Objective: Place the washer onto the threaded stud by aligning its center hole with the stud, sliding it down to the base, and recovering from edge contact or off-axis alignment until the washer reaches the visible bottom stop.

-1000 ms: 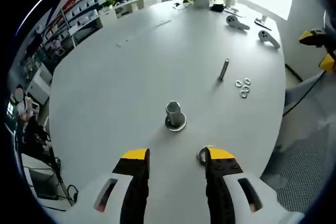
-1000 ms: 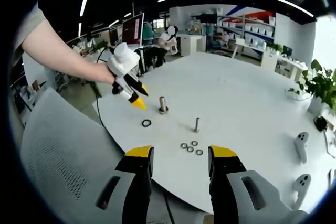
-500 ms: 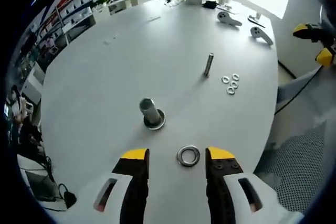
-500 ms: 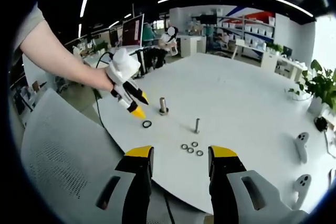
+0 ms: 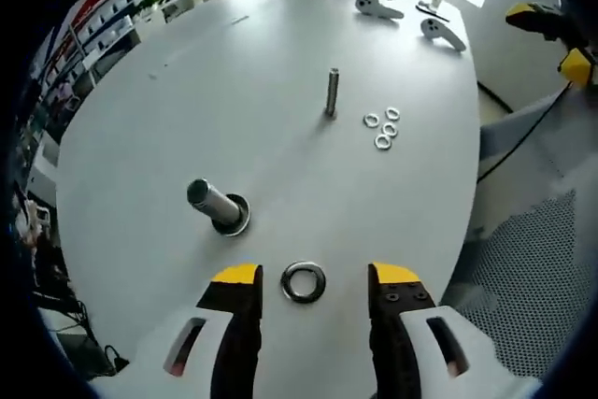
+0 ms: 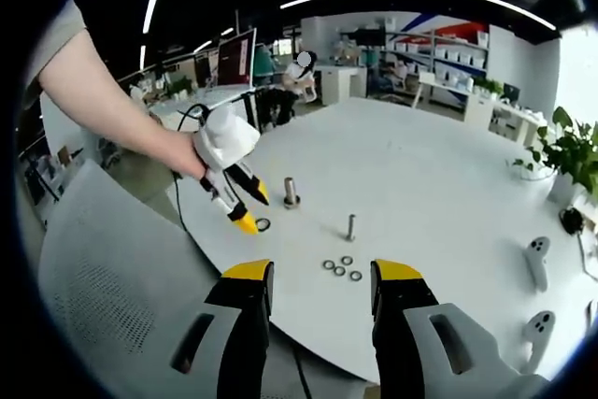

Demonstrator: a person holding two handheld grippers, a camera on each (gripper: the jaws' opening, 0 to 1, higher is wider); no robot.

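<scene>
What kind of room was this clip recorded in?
Probably an open-plan office or lab: a large white round table, shelving along the far wall, a monitor at a desk, and a potted plant.

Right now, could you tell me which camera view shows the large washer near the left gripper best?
The left gripper view: the large washer lies flat on the table, centred between the open jaws, hole visible. In the right gripper view it is a small dark ring beside the left gripper.
</scene>
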